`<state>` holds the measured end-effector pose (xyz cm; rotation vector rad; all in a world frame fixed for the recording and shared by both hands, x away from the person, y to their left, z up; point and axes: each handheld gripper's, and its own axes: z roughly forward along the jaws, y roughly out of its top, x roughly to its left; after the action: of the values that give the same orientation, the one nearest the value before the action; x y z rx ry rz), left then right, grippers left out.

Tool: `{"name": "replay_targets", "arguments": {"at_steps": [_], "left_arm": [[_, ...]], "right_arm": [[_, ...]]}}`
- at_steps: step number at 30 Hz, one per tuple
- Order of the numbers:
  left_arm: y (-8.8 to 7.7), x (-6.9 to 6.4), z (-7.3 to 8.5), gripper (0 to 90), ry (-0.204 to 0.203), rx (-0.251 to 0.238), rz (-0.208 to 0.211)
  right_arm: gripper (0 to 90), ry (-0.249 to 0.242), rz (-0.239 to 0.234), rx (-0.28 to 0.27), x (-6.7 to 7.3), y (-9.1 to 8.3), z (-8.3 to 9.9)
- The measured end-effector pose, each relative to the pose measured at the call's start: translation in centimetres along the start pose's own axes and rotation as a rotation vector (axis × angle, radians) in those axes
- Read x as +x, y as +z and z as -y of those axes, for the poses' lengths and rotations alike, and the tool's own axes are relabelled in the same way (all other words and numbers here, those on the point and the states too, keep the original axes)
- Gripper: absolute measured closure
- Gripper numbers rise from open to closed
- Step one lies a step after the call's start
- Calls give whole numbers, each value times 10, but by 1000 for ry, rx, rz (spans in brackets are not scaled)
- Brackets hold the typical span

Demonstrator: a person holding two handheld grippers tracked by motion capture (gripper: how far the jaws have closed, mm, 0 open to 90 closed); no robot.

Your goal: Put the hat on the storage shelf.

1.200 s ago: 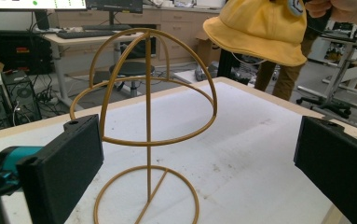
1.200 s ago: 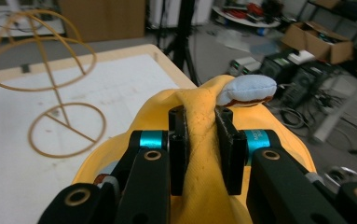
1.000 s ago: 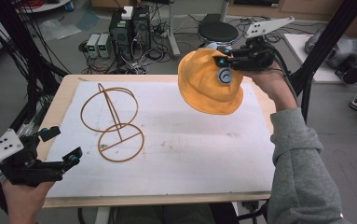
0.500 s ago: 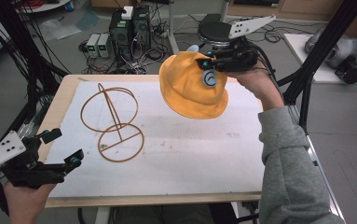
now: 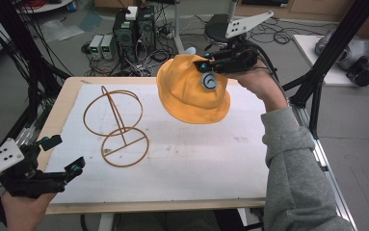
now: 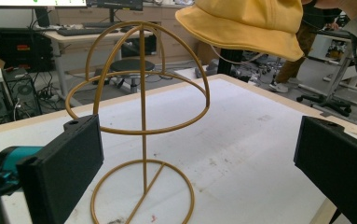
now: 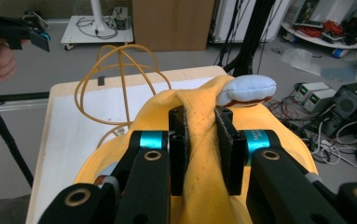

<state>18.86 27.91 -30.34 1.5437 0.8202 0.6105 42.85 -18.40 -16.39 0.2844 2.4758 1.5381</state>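
Our right tongs (image 5: 205, 65), clenched on the hat (image 5: 191, 91), have carried it left toward the stand (image 5: 117, 126); left tongs (image 5: 61, 156) wait released, so capping looks close.

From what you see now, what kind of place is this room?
Most likely a lab or workshop. Electronic boxes with tangled cables sit on the floor beyond the table, a desk with a keyboard stands behind, and black frame struts surround the work area.
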Motion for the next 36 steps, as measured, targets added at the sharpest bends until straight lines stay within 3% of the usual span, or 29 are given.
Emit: {"name": "replay_targets", "arguments": {"at_steps": [7,11,15,22,28,30,33,36], "left_arm": [[-2,-2,2,17,-1,10,-8],[-3,-3,3,17,-4,9,-8],[-3,-3,3,17,0,14,-9],[-5,-4,4,17,-5,14,-11],[-7,-6,4,17,-4,12,-16],[-9,-7,4,17,-6,13,-19],[-12,-8,4,17,-4,11,-22],[-17,-11,4,17,0,9,-24]], "right_arm": [[783,1,-11,-61,5,6,-7],[783,-10,-42,-104,9,14,-12],[785,-10,-69,-111,13,20,-15],[789,-6,-85,-76,21,25,-19],[791,-17,-108,-78,29,29,-26],[791,-36,-107,-49,33,31,-34],[790,-52,-132,-54,40,36,-51],[787,-87,-133,-10,45,47,-68]]}}
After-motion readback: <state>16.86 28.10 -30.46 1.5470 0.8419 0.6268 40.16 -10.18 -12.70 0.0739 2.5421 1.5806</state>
